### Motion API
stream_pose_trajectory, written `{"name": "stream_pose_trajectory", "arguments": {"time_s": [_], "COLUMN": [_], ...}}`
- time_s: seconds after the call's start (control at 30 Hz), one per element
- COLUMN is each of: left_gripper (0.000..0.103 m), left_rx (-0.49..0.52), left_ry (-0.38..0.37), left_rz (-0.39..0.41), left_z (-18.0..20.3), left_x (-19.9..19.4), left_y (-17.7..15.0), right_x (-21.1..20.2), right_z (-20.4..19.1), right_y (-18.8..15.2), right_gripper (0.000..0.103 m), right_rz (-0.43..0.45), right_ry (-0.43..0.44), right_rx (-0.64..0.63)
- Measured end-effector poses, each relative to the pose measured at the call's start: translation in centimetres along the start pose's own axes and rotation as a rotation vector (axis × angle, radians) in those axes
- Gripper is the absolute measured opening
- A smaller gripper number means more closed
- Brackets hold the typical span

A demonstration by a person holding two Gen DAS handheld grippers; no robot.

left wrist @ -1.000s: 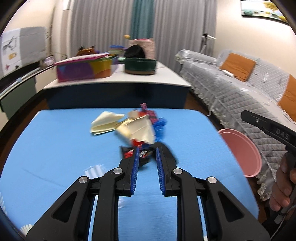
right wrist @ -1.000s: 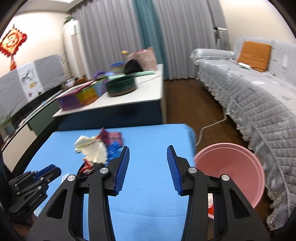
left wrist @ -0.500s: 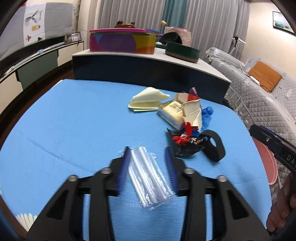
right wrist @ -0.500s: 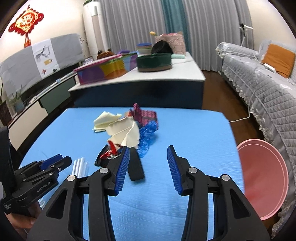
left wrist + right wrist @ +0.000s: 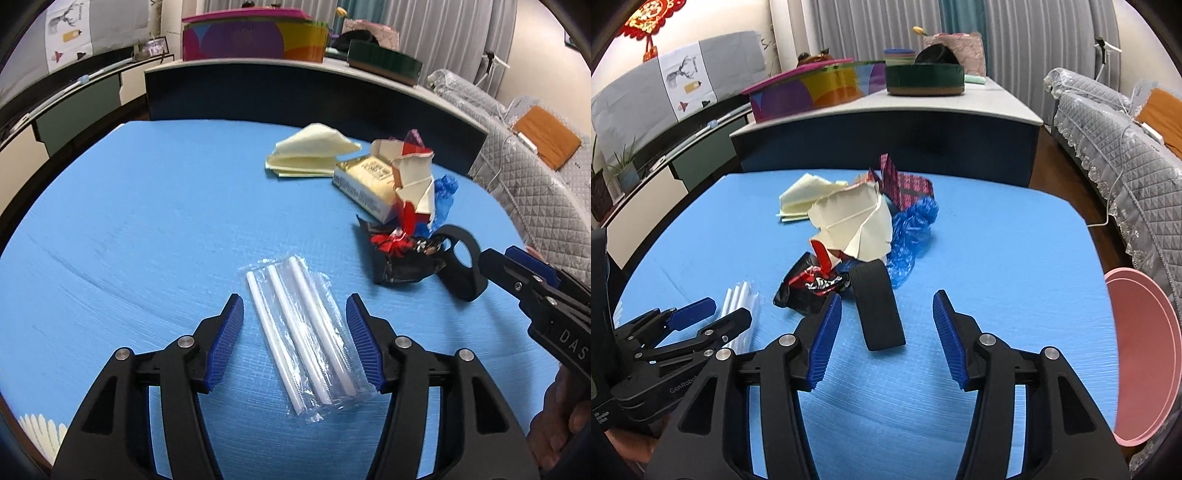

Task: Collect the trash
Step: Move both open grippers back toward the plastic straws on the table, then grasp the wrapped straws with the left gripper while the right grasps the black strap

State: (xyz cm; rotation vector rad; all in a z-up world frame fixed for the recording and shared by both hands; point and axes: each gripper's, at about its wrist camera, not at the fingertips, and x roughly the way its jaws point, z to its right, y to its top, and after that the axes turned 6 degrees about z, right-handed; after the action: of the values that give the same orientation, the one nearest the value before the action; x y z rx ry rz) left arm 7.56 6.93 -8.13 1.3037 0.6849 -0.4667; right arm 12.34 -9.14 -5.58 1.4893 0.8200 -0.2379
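Note:
A clear packet of three white straws [image 5: 301,332] lies on the blue table [image 5: 129,229]. My left gripper [image 5: 295,341] straddles it, jaws opening, pads clear of the plastic. A black ring-shaped band [image 5: 877,306] lies beyond my right gripper [image 5: 884,338], whose jaws are also opening, nothing pressed between them. Behind the band sits a trash heap: a black and red wrapper [image 5: 810,286], torn cream carton [image 5: 853,225], blue plastic [image 5: 912,232], a yellow folded napkin [image 5: 310,155] and a gold packet [image 5: 364,182].
A pink bin [image 5: 1141,354] stands off the table's right edge. A dark counter [image 5: 886,136] with a colourful box and a green round tin lies beyond the table. A grey quilted sofa [image 5: 1115,129] runs along the right.
Both grippers have dropped toward the table and spread wider. The left swung off the trash heap and now straddles the straw packet; the right swung left and the black band is now before it.

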Motion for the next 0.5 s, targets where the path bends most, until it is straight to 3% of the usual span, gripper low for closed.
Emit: {"name": "stream_pose_trajectory", "arguments": {"time_s": [0.13, 0.3, 0.43, 0.47, 0.5], "left_gripper": [0.056, 0.035, 0.022, 0.012, 0.012], "left_rx": [-0.006, 0.006, 0.014, 0.014, 0.014], "left_ry": [0.012, 0.013, 0.010, 0.007, 0.006], "left_rz": [-0.021, -0.025, -0.026, -0.029, -0.029], "left_z": [-0.08, 0.17, 0.39, 0.44, 0.46], "left_x": [0.43, 0.57, 0.67, 0.70, 0.72], "left_y": [0.08, 0.14, 0.19, 0.22, 0.23], "right_x": [0.64, 1.04, 1.03, 0.98, 0.93], "right_z": [-0.23, -0.40, -0.46, -0.46, -0.44], "right_y": [-0.14, -0.27, -0.18, -0.16, -0.16], "right_gripper": [0.052, 0.050, 0.031, 0.025, 0.025], "right_rz": [-0.015, -0.025, -0.028, -0.030, -0.030], "right_ry": [0.002, -0.013, -0.017, -0.016, -0.017], "right_rx": [-0.011, -0.026, -0.035, -0.037, -0.036]}}
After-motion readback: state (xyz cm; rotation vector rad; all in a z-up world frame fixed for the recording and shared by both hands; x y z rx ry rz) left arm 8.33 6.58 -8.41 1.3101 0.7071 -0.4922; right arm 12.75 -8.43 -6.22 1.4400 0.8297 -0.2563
